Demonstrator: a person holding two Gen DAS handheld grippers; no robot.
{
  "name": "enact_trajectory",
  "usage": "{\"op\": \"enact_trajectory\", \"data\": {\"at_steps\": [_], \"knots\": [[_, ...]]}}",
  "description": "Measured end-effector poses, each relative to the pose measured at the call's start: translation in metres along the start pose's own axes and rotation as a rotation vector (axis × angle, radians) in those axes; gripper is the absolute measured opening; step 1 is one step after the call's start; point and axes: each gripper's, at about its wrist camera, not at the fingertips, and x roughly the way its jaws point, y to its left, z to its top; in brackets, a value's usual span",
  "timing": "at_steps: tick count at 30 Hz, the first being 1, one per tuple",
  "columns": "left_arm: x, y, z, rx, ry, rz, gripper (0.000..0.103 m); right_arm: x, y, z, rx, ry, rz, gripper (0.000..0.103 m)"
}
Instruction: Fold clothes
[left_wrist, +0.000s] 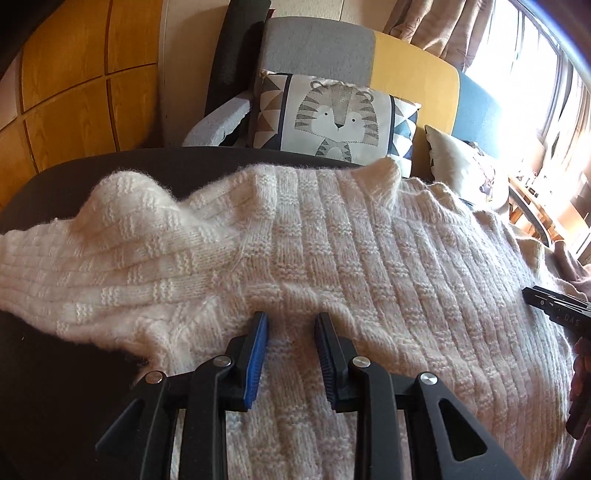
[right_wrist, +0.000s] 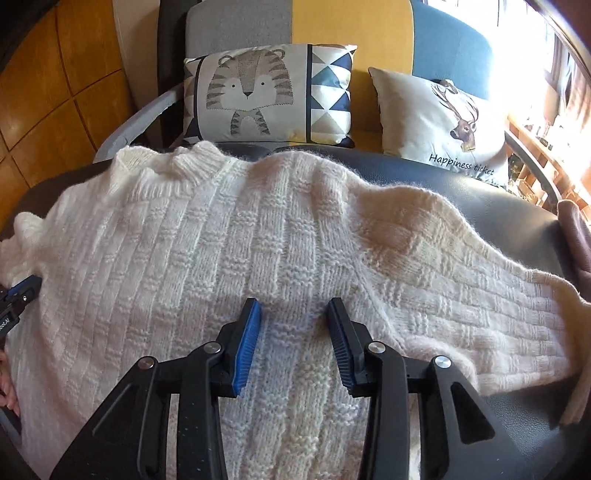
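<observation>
sweater (left_wrist: 295, 240) flat beneath | left gripper (left_wrist: 291, 317) released, perhaps touching | right gripper (right_wrist: 295, 304) released

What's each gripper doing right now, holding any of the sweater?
Left gripper: open over the sweater, holding nothing.
Right gripper: open, holding nothing.

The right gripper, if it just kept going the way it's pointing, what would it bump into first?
Most likely the white knitted sweater. The right gripper points down at it with its jaws apart and nothing between them, the knit lying directly ahead. How near the tips already are is unclear.
</observation>
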Motion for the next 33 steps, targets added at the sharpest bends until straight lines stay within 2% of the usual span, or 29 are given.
{"op": "enact_trajectory", "data": {"at_steps": [3, 6, 11, 15, 17, 21, 25, 27, 31, 33], "knots": [[0.001, -0.003, -0.001, 0.019, -0.011, 0.018, 0.027, -0.025, -0.022, -0.005, 0.028, -0.072, 0.025, 0.041], [0.001, -0.003, -0.001, 0.018, -0.015, 0.016, 0.027, -0.042, -0.068, -0.01, 0.095, -0.111, -0.026, 0.042], [0.001, -0.006, -0.002, 0.03, -0.021, 0.032, 0.027, -0.028, -0.154, -0.015, 0.206, -0.038, -0.15, 0.044], [0.001, -0.008, -0.002, 0.035, -0.024, 0.039, 0.027, -0.016, -0.204, -0.023, 0.264, 0.026, -0.229, 0.044], [0.001, -0.007, -0.002, 0.033, -0.024, 0.036, 0.027, -0.019, -0.231, -0.029, 0.323, 0.01, -0.245, 0.048], [0.002, -0.006, -0.002, 0.033, -0.028, 0.037, 0.028, -0.027, -0.28, -0.041, 0.444, -0.027, -0.258, 0.048], [0.003, -0.007, -0.002, 0.042, -0.029, 0.047, 0.028, -0.031, -0.306, -0.048, 0.494, -0.048, -0.276, 0.048], [0.003, -0.007, -0.003, 0.042, -0.03, 0.048, 0.028, -0.032, -0.305, -0.045, 0.497, -0.038, -0.281, 0.048], [0.003, -0.005, -0.003, 0.04, -0.031, 0.045, 0.028, -0.046, -0.273, -0.036, 0.468, -0.109, -0.239, 0.05], [0.003, -0.005, -0.003, 0.04, -0.033, 0.044, 0.028, -0.047, -0.241, -0.029, 0.417, -0.144, -0.156, 0.05]]}}
